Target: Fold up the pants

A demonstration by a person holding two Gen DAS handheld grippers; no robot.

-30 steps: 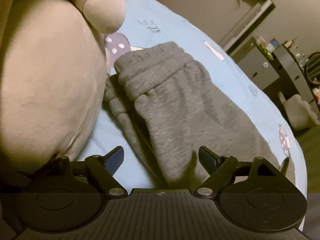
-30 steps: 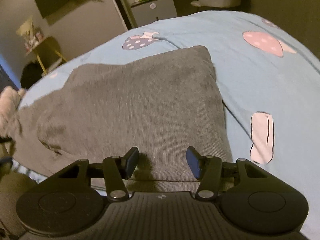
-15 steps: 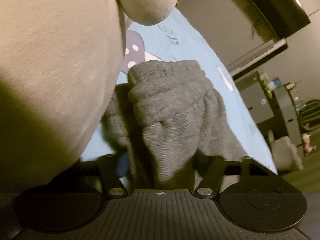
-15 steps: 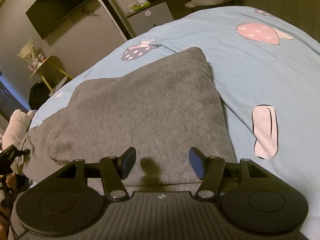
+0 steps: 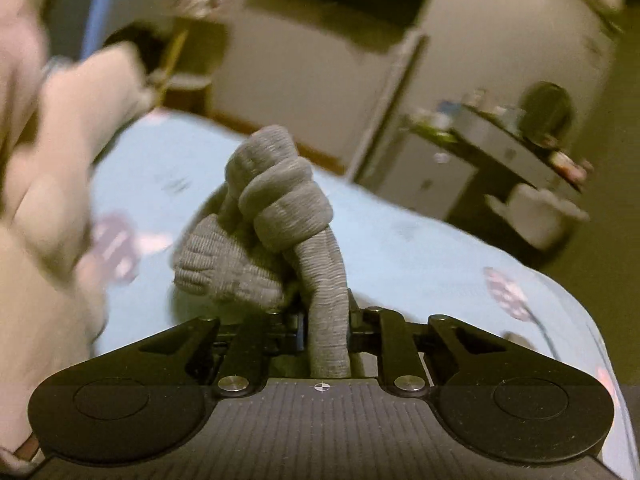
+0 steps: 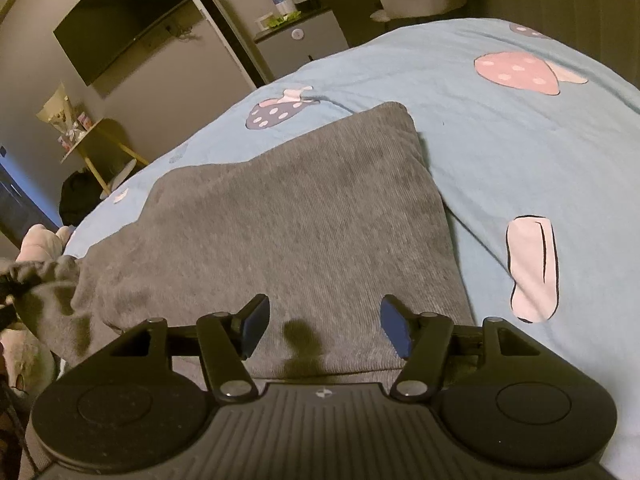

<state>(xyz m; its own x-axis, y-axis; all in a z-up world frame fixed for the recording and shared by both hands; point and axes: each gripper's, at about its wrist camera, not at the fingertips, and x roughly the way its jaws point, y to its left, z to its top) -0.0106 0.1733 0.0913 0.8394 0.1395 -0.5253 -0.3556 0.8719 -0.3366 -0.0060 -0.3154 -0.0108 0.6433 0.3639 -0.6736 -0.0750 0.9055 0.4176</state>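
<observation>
- The left hand-held gripper [image 5: 326, 326] has its jaws closing on a bunched strip of the grey pants [image 5: 276, 216]; the cloth fills the narrow gap between the jaws and the pads press on it from both sides.
- From that grip the gathered, ribbed end of the pants rises in a knotted-looking bundle above the blue bedsheet [image 5: 420, 248], clear of the bed at that end.
- A large beige plush toy [image 5: 44, 184] fills the left edge of the left wrist view, blurred.
- The right hand-held gripper [image 6: 322, 330] hangs just above the pants [image 6: 296, 220] with its jaws fairly wide and opening; flat cloth lies under the gap, and neither blue pad presses on it.
- In the right wrist view the pants lie flat on the bedsheet [image 6: 520, 152], one corner pointing toward the far side of the bed, the left end gathered and lifted.
- The sheet carries mushroom prints; a pink one [image 6: 518, 70] lies well apart from the pants.
- A dark television [image 6: 128, 16] hangs on the far wall.
</observation>
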